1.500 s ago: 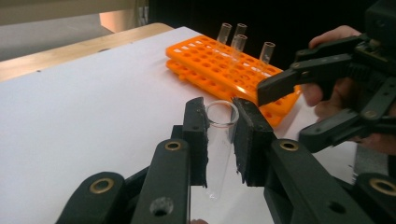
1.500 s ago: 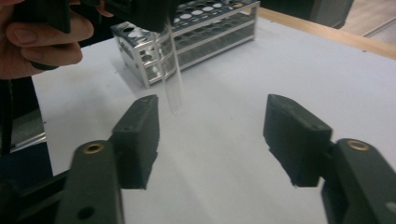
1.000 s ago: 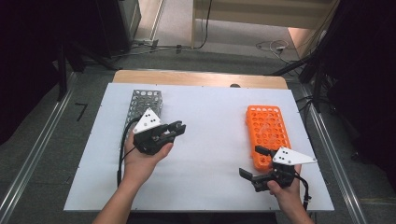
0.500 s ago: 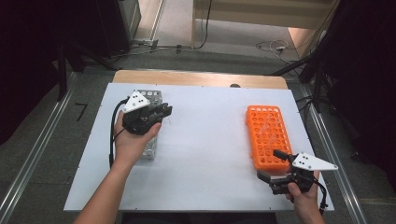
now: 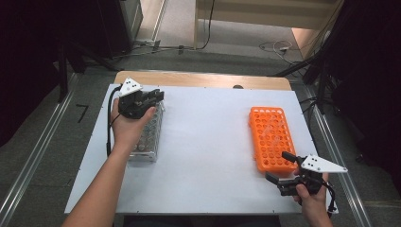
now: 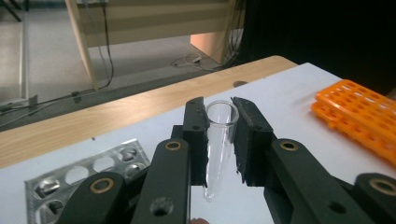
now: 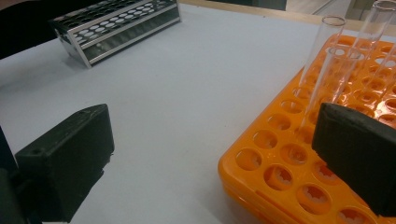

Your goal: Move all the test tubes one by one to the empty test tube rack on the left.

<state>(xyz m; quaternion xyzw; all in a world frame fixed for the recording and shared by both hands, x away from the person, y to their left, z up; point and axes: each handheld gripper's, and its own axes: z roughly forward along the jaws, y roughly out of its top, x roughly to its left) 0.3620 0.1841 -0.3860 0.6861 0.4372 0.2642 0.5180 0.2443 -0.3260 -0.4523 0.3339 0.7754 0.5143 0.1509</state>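
My left gripper (image 5: pixel 157 98) hovers over the far end of a metal tube rack (image 5: pixel 147 142) at the table's left. It is shut on a clear test tube (image 6: pixel 217 149), which stands open end up between the black pads (image 6: pixel 250 135). The same metal rack (image 6: pixel 70 177) lies below and to the left of the jaws. An orange tube rack (image 5: pixel 269 137) lies at the right. My right gripper (image 5: pixel 279 166) stands open at its near end, close to the front edge, with nothing between the jaws. Several clear tubes (image 7: pixel 322 51) stand in the orange rack (image 7: pixel 299 172).
A white table top (image 5: pixel 213 142) carries both racks, with a wooden strip (image 5: pixel 203 79) along its far edge. Dark stands, cables and floor surround the table. A wide bare stretch separates the metal rack (image 7: pixel 116 28) from the orange one.
The left hand has carried its gripper from mid-table up and to the left, over the metal rack. The right hand shifted slightly toward the right front corner.
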